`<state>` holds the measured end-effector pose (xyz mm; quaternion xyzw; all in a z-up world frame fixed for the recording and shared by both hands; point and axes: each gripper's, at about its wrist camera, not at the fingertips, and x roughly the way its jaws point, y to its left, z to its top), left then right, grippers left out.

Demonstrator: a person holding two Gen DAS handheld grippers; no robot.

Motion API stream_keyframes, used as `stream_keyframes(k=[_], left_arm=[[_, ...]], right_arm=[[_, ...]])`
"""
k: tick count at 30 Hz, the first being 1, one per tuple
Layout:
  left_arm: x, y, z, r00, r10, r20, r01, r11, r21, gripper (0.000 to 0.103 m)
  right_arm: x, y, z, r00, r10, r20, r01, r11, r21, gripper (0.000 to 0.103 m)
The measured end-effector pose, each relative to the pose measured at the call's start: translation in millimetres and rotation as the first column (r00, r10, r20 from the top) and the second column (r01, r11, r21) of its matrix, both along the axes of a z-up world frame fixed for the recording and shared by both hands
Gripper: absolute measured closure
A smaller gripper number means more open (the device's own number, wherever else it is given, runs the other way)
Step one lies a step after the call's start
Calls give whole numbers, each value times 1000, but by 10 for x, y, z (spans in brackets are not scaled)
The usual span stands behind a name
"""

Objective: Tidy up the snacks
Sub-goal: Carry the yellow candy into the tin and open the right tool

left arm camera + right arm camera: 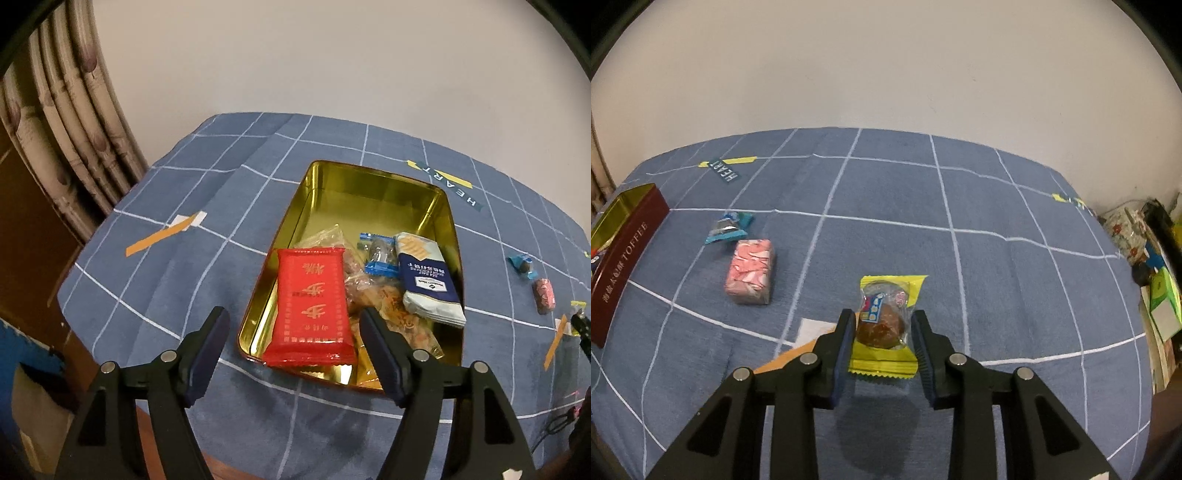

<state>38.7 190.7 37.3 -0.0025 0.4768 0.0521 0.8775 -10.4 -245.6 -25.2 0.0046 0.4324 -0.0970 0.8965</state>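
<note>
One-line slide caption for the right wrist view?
Right gripper shut on a yellow-wrapped snack above the blue grid tablecloth.

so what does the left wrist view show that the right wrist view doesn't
Only the left wrist view: the tin's gold inside with the red packet and navy-and-white packet, and the empty left claw.
Only the right wrist view: the right claw shut on the yellow-wrapped snack.
Both: the tin, blue-wrapped candy, pink packet.

Several snack packets lie in the tin [448, 221]; right of the tin, apparently apart, two wrapped sweets [750, 271] on the desk [997, 288].
</note>
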Motion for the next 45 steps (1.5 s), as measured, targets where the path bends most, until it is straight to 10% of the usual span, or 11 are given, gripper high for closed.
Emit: stream_keyframes(k=[13, 28, 45], left_arm=[[-5, 243, -36, 996, 83, -34, -84, 995, -50, 32], [-143, 687, -36, 965, 262, -25, -262, 965, -11, 30], [-132, 832, -129, 945, 315, -89, -321, 945, -57, 28]], right_arm=[[101, 715, 350, 989, 136, 53, -138, 989, 44, 71], [408, 2518, 691, 851, 512, 116, -525, 831, 185, 71], [734, 3251, 535, 798, 599, 66, -599, 776, 196, 71]])
